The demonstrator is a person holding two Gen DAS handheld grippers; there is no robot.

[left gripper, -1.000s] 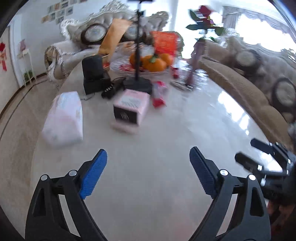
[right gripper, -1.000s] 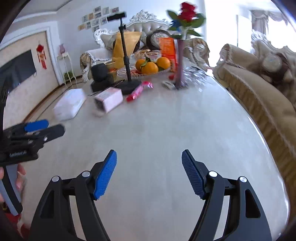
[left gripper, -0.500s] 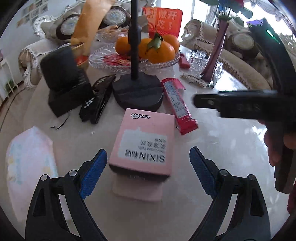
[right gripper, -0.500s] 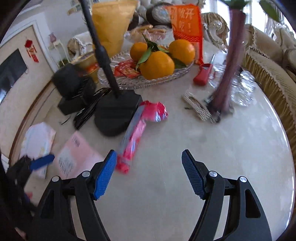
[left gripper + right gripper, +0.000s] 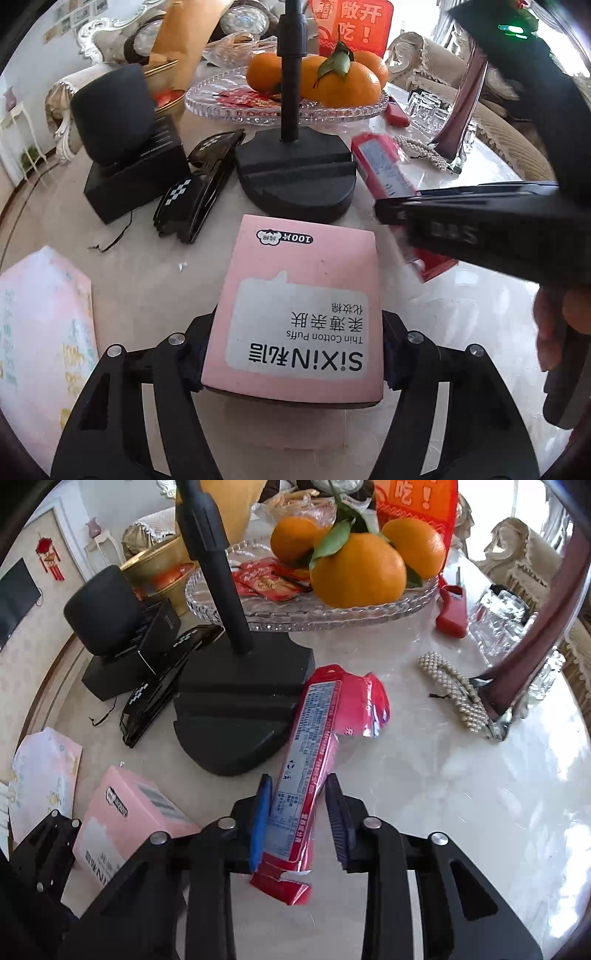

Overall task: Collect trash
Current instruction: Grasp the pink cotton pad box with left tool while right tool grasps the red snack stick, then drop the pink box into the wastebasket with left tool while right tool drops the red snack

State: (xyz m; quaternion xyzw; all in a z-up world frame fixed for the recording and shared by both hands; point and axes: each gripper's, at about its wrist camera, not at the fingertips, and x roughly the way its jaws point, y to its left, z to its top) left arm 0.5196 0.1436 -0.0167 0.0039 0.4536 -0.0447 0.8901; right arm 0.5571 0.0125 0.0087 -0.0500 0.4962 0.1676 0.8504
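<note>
Currently | left gripper [image 5: 293,363]: clamped on pink cotton-puff box [image 5: 301,314], before black stand base [image 5: 295,175] | right gripper [image 5: 298,821]: nearly closed around red wrapper [image 5: 314,753], right of stand base

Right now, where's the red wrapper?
In the right wrist view, the red wrapper lies on the table between the right gripper fingers, beside the black stand base.

Open marble table [image 5: 461,794] lies to the right of my right gripper [image 5: 297,819], clear out to the pearl hair clip [image 5: 456,694] and vase foot [image 5: 517,686]. Ahead, the black stand base [image 5: 236,709] blocks the way, touching the red wrapper [image 5: 314,746]. My left gripper [image 5: 291,354] is hemmed by the tissue pack [image 5: 40,332] on its left, the black case [image 5: 195,188] ahead and my right gripper's arm on its right.
</note>
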